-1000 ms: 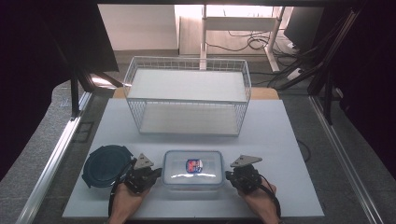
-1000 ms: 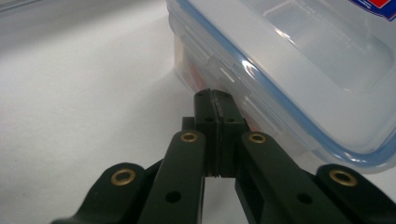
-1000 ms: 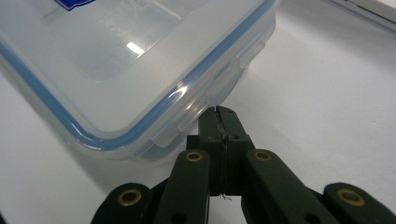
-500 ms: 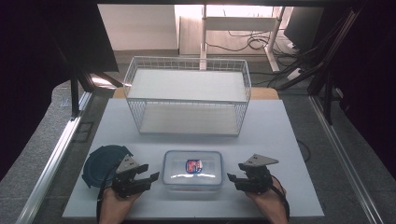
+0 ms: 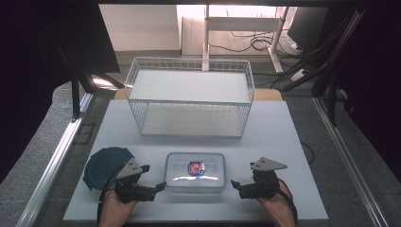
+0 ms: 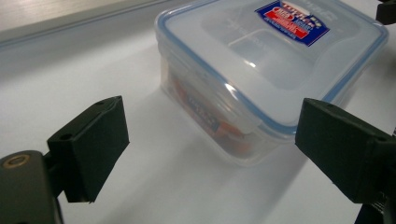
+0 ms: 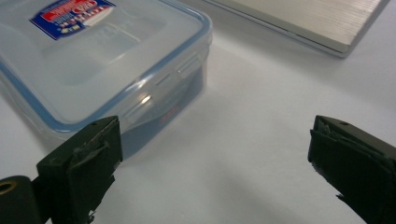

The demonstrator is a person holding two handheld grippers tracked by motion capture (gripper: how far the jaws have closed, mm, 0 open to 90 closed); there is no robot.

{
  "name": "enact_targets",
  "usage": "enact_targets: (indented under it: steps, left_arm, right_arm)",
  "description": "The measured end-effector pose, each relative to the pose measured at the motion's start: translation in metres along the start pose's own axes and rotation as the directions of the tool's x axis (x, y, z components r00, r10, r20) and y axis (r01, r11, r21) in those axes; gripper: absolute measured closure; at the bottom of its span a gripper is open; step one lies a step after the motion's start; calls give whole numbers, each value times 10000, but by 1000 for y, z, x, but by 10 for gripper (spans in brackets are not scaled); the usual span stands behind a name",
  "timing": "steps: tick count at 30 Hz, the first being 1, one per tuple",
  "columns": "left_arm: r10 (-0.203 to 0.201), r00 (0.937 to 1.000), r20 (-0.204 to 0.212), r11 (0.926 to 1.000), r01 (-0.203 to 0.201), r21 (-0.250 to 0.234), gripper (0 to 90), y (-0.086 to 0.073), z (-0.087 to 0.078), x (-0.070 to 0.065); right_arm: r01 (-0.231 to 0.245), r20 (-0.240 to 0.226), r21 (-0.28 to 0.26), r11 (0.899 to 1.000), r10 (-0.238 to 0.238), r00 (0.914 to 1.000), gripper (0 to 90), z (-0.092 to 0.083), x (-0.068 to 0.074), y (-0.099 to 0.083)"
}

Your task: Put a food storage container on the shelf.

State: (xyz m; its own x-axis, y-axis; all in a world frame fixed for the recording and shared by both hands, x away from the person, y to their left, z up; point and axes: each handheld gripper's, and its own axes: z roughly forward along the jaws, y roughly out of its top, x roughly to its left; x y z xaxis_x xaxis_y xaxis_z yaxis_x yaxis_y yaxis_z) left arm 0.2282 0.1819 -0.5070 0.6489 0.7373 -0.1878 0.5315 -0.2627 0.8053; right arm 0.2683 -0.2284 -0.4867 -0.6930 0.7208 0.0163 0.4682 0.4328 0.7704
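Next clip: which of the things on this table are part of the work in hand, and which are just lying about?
In the work:
- clear lidded container, between both grippers
- left gripper, jaws just opened, nothing between them
- right gripper, jaws just opened, nothing between them

Lying about:
- dark round lid, left of the container
- white wire basket, at the far side
- white table

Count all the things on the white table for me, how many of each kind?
Clear box with a lid: 1
Dark round lid: 1
White wire basket: 1
Hand-held gripper: 2, left and right
Total: 5
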Motion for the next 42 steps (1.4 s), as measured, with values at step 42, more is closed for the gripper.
enact_targets:
  steps: [42]
  left_arm:
    - [-2916, 9251, 2432, 9412, 2321, 2454, 0, 28, 59, 13]
  right_arm:
    - [-2254, -3649, 2312, 9464, 2992, 8817, 26, 56, 2, 24]
